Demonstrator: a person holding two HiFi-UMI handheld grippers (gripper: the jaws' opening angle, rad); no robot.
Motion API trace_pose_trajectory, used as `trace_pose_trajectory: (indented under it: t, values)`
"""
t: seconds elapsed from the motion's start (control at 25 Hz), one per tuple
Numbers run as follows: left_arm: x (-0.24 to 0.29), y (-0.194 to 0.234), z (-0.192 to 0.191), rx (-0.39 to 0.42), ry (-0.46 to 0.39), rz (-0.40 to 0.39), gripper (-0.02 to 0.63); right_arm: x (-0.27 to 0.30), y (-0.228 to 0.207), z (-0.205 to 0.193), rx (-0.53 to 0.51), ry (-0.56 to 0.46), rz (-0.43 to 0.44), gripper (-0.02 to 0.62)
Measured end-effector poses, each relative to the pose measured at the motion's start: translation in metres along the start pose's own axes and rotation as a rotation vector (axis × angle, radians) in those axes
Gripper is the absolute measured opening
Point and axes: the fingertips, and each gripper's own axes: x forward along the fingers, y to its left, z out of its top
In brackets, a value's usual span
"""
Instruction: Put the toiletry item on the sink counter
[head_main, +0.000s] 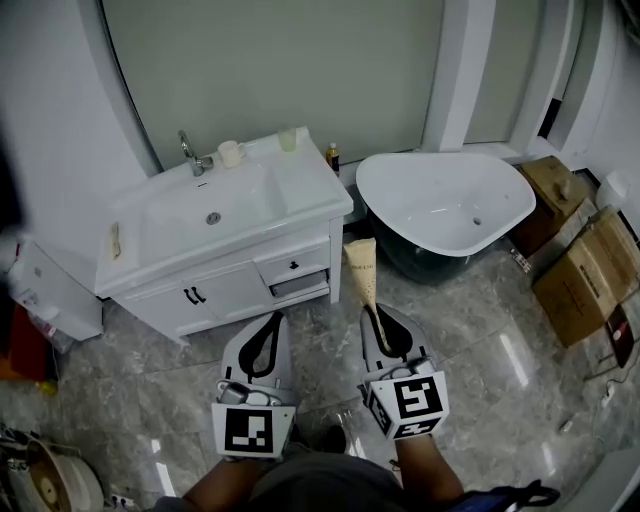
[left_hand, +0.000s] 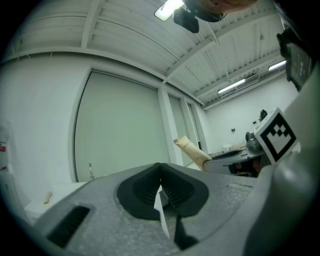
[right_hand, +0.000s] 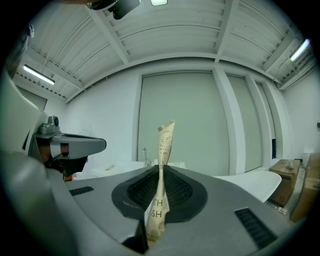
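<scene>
My right gripper (head_main: 377, 315) is shut on a beige toiletry tube (head_main: 362, 272), which sticks out forward from the jaws toward the vanity; in the right gripper view the tube (right_hand: 164, 150) stands pinched between the closed pads. My left gripper (head_main: 268, 322) hovers beside it over the floor, shut with nothing in it; its pads (left_hand: 161, 189) meet. The white sink counter (head_main: 305, 180) with basin (head_main: 207, 211) and tap (head_main: 192, 156) lies ahead, a little to the left.
A cup (head_main: 230, 153), a glass (head_main: 288, 140) and a small bottle (head_main: 332, 156) stand at the counter's back. A white bathtub (head_main: 445, 205) is to the right, cardboard boxes (head_main: 583, 270) beyond it. A white cabinet (head_main: 45, 290) is at left. Marble floor lies below.
</scene>
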Motion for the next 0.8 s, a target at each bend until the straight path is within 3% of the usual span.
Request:
trace_pose_trajectory:
  t: [0.36, 0.8]
  values:
    - [0.024, 0.016, -0.002, -0.006, -0.001, 0.017, 0.011, 0.022, -0.014, 0.008, 0.002, 0.005, 0.0, 0.034]
    - [0.097, 0.07, -0.04, -0.07, 0.043, -0.021, 0.011, 0.117, -0.018, -0.007, 0.007, 0.03, -0.008, 0.034]
